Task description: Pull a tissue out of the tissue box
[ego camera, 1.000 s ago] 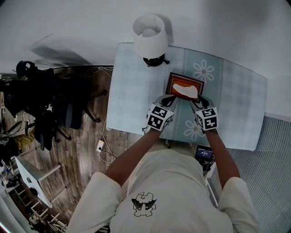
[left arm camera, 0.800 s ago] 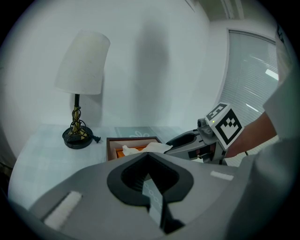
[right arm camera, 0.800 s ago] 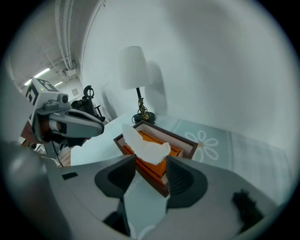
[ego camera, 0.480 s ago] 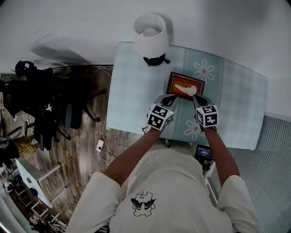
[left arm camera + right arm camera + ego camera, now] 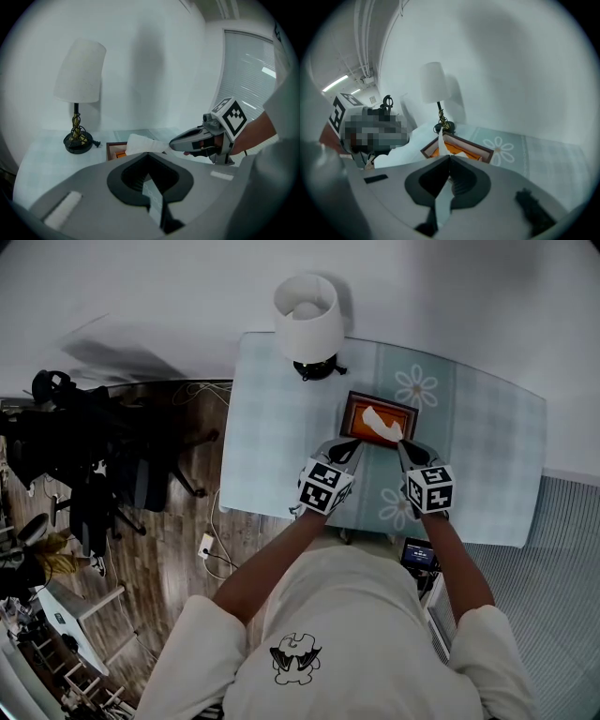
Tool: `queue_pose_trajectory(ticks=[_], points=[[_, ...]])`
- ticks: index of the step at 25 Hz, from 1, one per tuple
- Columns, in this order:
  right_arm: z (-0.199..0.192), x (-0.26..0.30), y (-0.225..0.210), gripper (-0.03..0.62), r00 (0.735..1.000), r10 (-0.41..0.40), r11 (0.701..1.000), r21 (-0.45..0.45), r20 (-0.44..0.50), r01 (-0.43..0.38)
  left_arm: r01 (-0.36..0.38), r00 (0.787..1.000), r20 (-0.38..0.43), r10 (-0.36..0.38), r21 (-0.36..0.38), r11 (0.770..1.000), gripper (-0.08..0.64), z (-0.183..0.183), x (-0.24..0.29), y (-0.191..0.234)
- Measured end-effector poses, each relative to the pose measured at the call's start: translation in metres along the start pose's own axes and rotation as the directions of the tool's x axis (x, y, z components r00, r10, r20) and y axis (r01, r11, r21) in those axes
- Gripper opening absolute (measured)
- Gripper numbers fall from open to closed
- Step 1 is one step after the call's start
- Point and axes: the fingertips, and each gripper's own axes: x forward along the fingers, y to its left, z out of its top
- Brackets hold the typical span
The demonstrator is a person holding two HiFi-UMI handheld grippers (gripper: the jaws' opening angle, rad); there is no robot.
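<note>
A person is working a wooden-framed tissue box (image 5: pixel 380 418) with two hand-held grippers on a table (image 5: pixel 281 446) covered in a pale cloth. The right gripper (image 5: pixel 401 440) is reaching in at the box's near right corner, its jaws closed together and pinching a white tissue (image 5: pixel 382 426). The tissue is stretching from the box's orange-lined opening up to the jaw tips, with its lower part lying in the box; in the right gripper view a narrow strip of it is rising just ahead of the clamped tips.

The left gripper (image 5: pixel 352 446) is sitting at the box's near left corner, its jaws shut together with nothing between them. Whether its tips are touching the box's frame cannot be told.

Beyond the box's far left corner, a lamp (image 5: pixel 307 320) with a white shade and a dark round base is standing on the cloth. A daisy print (image 5: pixel 418 385) is showing just past the box's far right corner. The person's bare forearms are extending toward the box from its near side.
</note>
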Motion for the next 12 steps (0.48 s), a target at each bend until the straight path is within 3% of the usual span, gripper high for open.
queue_pose_trajectory(ticks=[3,7,12], points=[[0.015,-0.021,0.010,0.015,0.999,0.007,1.000,0.001,0.043,-0.007,0.008,1.000,0.019,-0.009,0.015,1.000,0.003,0.010,-0.012,-0.007],[0.032,-0.050,0.025,0.015,0.995,0.020,1.000,-0.009,0.103,-0.019,0.013,0.997,0.079,-0.009,-0.055,0.998,0.003,0.029,-0.033,-0.015],[0.044,-0.081,0.043,0.015,0.985,0.035,0.999,0.014,0.166,-0.038,0.019,0.990,0.140,-0.010,-0.060,0.998,0.003,0.052,-0.060,-0.030]])
